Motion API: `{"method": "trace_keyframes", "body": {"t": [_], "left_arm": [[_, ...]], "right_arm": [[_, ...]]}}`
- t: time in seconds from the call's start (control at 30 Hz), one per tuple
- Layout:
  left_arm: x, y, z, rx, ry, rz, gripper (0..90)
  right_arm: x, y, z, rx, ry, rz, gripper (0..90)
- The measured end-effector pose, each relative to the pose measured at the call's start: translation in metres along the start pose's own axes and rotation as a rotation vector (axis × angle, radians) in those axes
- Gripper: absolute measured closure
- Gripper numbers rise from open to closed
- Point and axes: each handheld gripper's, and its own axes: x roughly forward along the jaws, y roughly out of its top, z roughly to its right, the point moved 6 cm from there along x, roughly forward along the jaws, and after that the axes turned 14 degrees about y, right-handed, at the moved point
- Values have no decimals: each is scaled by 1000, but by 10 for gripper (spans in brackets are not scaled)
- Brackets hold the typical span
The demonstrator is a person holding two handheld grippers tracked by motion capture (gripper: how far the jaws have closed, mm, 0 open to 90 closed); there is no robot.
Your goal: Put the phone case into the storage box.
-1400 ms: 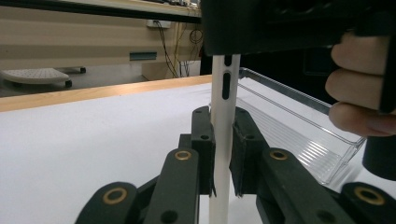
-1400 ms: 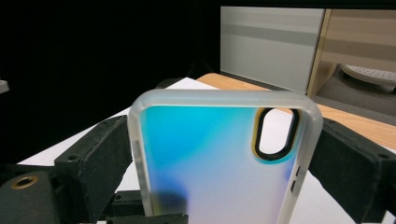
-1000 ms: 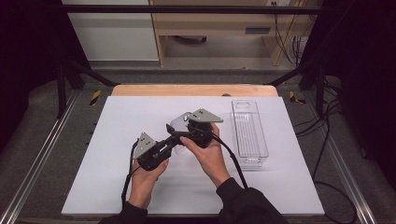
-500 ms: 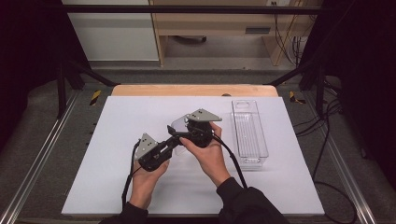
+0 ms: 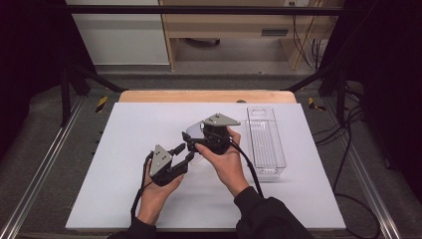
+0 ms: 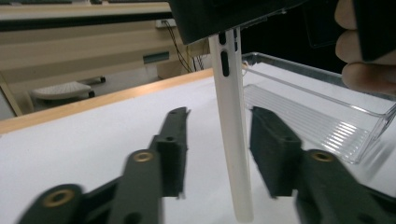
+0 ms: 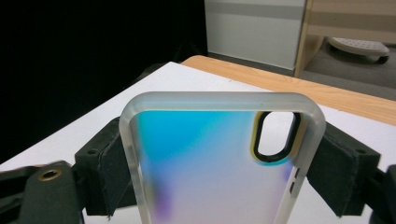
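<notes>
Since a second ago the left gripper (image 5: 182, 153) has let go: its jaws have just been opening, and the phone case (image 6: 232, 135) now stands edge-on in the gap between them, with neither pad pressing on it. The right gripper (image 7: 219, 154) is clamped on the case's two long edges, holding it up over the white table (image 5: 124, 129). The clear plastic tray (image 5: 266, 144) sits just beside the right hand.

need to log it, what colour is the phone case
Frosted white rim, blue-to-purple iridescent back on the phone case; right gripper view.
</notes>
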Motion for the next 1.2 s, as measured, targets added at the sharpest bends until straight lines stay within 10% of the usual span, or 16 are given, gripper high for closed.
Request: {"method": "trace_keyframes", "body": {"t": [0.47,1.2], "left_arm": [[-27,-2,-20,22,58,-2,136],[-74,-27,-74,-53,182,39,36]], "right_arm": [[-24,13,18,-21,-58,21,177],[-41,21,39,15,-78,25,177]]}}
